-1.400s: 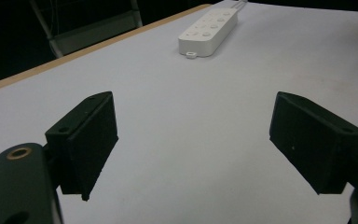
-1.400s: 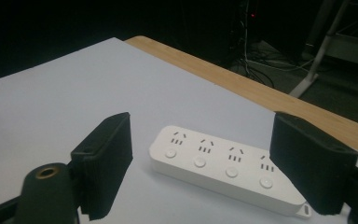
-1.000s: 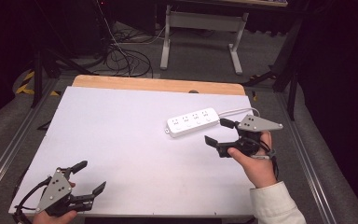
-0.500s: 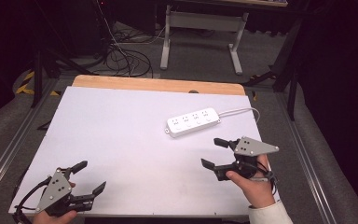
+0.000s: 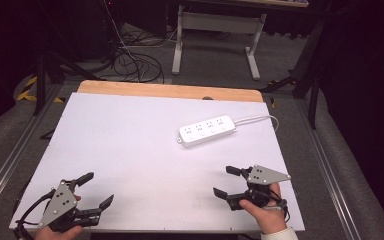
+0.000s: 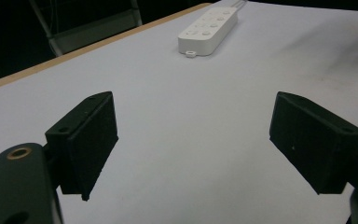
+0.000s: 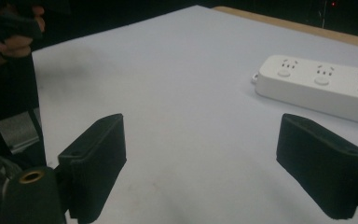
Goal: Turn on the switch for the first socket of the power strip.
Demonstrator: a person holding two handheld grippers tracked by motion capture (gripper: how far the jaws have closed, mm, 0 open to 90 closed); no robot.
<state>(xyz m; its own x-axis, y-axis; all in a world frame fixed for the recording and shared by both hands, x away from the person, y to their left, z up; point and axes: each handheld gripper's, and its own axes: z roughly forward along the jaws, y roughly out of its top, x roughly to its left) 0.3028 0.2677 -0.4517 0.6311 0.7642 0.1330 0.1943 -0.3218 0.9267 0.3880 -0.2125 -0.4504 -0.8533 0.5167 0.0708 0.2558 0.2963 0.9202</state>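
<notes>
Strip lies flat toward the table's far right, well apart from my right gripper and left gripper, both spread empty, so a careless grab could shove it sideways.

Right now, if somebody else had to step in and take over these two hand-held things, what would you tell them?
Left tool: open, holding nothing, near the table's front left corner.
Right tool: open, holding nothing, near the front right, short of the power strip.
Power strip: lies flat on the white table, right of centre toward the far side, its cable running off the right edge. Neither tool touches it.
Done: nothing that I can see.
Left: reach in and grip the strip, likely with the right tool.
</notes>
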